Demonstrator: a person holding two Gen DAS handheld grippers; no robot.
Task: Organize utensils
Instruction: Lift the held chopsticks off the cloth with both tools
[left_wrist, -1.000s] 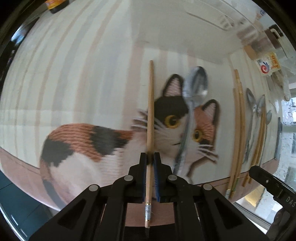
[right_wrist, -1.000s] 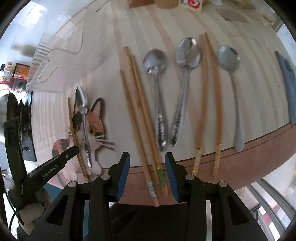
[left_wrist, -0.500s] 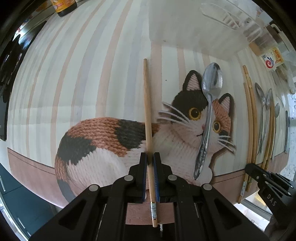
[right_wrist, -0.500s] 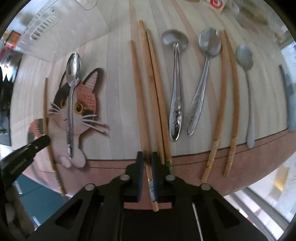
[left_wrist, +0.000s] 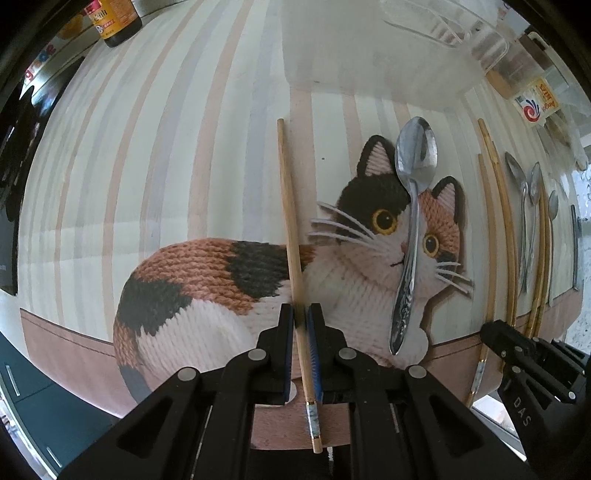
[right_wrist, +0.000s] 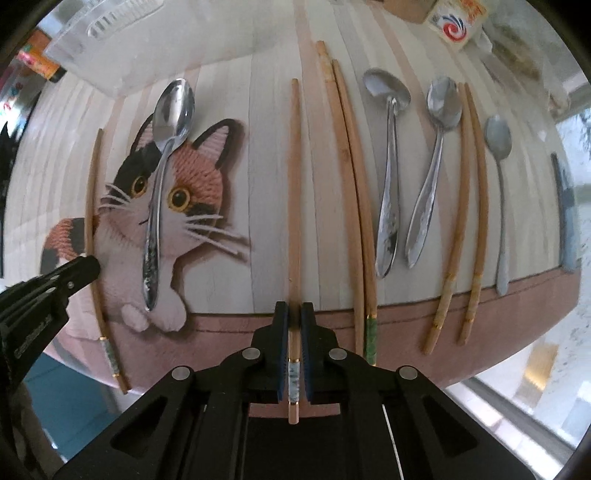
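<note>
My left gripper (left_wrist: 301, 317) holds a wooden chopstick (left_wrist: 290, 221) with a blue-patterned end, over the cat picture on the striped placemat (left_wrist: 147, 147); its jaws look slightly parted around it. My right gripper (right_wrist: 294, 317) is shut on a matching chopstick (right_wrist: 294, 184) near the mat's front edge. A steel spoon (left_wrist: 412, 229) lies on the cat's face, between the two chopsticks; it also shows in the right wrist view (right_wrist: 162, 177). The left gripper's chopstick (right_wrist: 94, 221) shows at the left of the right wrist view.
Right of my right gripper lie a green-ended chopstick pair (right_wrist: 354, 192), two steel spoons (right_wrist: 391, 177), a gold-banded chopstick pair (right_wrist: 469, 206) and a smaller spoon (right_wrist: 500, 184). A clear plastic container (left_wrist: 369, 44) stands behind the mat. A sauce bottle (left_wrist: 114, 22) stands far left.
My right gripper closed on a chopstick and shifted it left, away from the green-ended pair. My left gripper's chopstick has tilted and its jaws have eased slightly.
</note>
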